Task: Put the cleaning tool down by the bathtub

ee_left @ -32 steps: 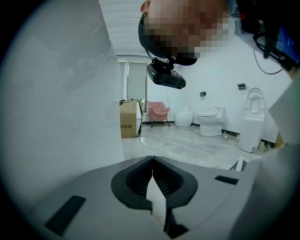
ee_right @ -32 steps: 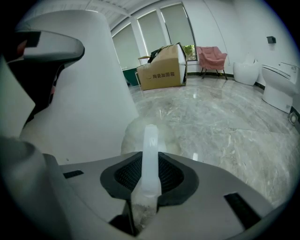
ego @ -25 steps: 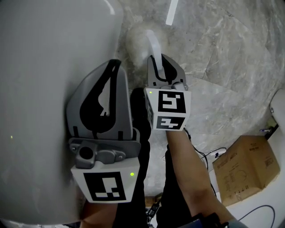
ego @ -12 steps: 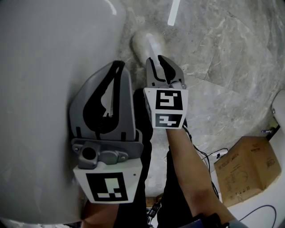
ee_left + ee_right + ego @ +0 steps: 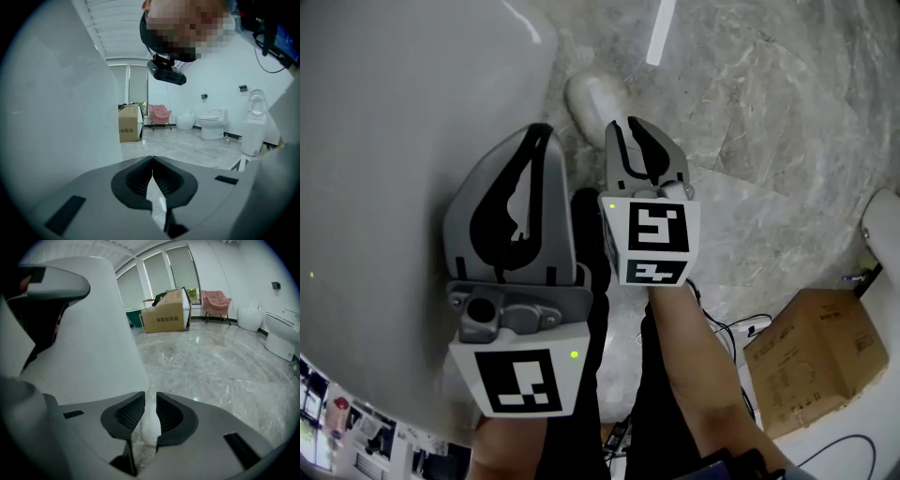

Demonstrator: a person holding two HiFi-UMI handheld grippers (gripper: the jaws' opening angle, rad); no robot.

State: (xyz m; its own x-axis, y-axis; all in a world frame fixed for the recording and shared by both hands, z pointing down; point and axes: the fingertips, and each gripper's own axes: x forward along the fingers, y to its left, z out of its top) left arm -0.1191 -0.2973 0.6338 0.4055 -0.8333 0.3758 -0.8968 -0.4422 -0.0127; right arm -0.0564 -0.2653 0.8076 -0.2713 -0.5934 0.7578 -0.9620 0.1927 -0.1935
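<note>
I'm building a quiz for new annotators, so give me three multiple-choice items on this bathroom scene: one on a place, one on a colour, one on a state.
1. Where does the handle of the cleaning tool stand? A. between the jaws of the right tool B. inside a bucket C. on a shelf
2. What colour is the cleaning tool? A. red B. white C. black
3. How are the jaws of the left tool? A. wide apart B. clamped on a cloth C. together, empty
Key: 1 A, the handle shows between the right tool's closing jaws; 2 B, it shows white beside the bathtub; 3 C, the pads meet with nothing between them.
</note>
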